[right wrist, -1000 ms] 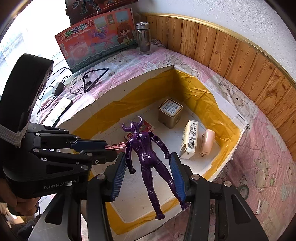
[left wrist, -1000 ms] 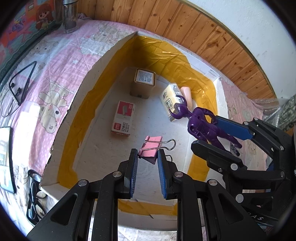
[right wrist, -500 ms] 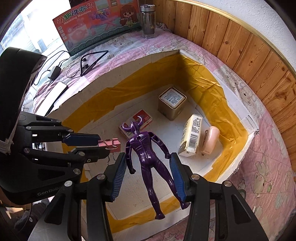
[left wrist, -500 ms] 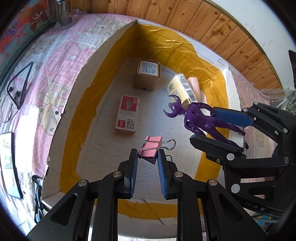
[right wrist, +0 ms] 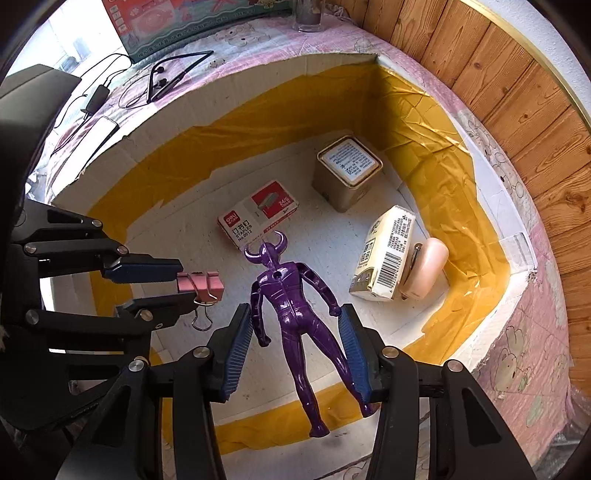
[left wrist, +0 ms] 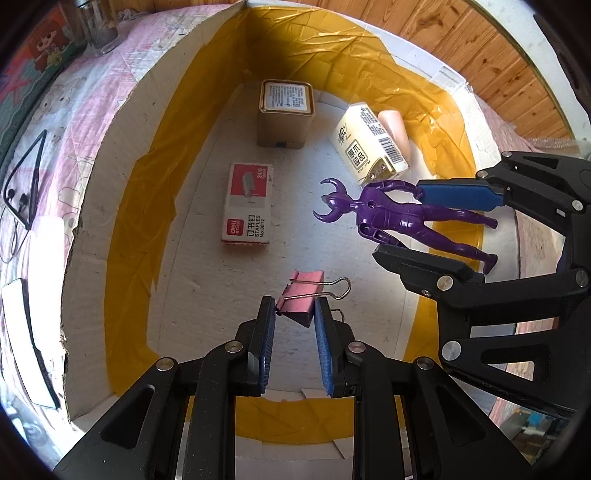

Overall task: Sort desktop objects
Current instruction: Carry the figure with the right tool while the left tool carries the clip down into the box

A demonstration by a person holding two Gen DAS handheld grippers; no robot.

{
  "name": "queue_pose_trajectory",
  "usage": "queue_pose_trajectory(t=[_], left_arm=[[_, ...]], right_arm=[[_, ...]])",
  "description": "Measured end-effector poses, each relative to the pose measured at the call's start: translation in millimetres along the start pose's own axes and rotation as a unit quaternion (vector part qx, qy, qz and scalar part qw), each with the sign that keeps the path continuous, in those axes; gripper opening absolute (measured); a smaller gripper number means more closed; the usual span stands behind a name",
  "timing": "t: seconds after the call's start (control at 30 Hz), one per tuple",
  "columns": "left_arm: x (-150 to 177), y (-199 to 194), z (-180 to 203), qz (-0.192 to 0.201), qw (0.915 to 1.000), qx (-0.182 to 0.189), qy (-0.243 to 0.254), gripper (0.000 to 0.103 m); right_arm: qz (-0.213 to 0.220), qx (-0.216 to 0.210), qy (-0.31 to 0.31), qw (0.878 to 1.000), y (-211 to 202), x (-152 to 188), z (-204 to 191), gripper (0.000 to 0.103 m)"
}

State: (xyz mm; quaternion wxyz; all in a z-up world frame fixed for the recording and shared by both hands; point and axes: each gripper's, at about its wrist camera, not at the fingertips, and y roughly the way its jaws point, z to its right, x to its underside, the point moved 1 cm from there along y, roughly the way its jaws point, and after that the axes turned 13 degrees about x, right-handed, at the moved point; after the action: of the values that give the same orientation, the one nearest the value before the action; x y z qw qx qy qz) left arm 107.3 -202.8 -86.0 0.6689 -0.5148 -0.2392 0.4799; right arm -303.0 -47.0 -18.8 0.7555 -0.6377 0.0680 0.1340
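My left gripper (left wrist: 294,308) is shut on a pink binder clip (left wrist: 301,295) and holds it above the floor of a white box with yellow tape (left wrist: 122,206). The clip also shows in the right wrist view (right wrist: 201,282). My right gripper (right wrist: 295,317) is shut on a purple horned figure (right wrist: 290,306), held by its arms and hips over the box. The figure shows at the right of the left wrist view (left wrist: 399,218). Both grippers hang side by side above the near part of the box.
In the box lie a red and white staples box (left wrist: 246,206), a tan square tin (left wrist: 286,112), a cream tissue pack (left wrist: 371,147) and a peach stapler (right wrist: 424,267). On the pink cloth outside are neckband earphones (right wrist: 173,74), a phone (left wrist: 26,339) and a glass jar (left wrist: 99,26).
Both grippers have moved forward and lower over the box, so its contents look nearer. The clip and the figure stay gripped as before.
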Motion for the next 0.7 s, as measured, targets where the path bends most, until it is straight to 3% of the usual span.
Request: queue_pose_trajectory(t=[0.2, 0.7], left_arm=[[1, 7, -1, -0.025, 0.9996, -0.010, 0.009, 0.022], [0, 12, -17, -0.073, 0.9970, -0.015, -0.020, 0.022]], right_arm=[[-0.025, 0.007, -0.016, 1.000, 15, 1, 4, 0.049], [-0.083, 0.008, -0.050, 0.995, 45, -6, 2, 0.049]])
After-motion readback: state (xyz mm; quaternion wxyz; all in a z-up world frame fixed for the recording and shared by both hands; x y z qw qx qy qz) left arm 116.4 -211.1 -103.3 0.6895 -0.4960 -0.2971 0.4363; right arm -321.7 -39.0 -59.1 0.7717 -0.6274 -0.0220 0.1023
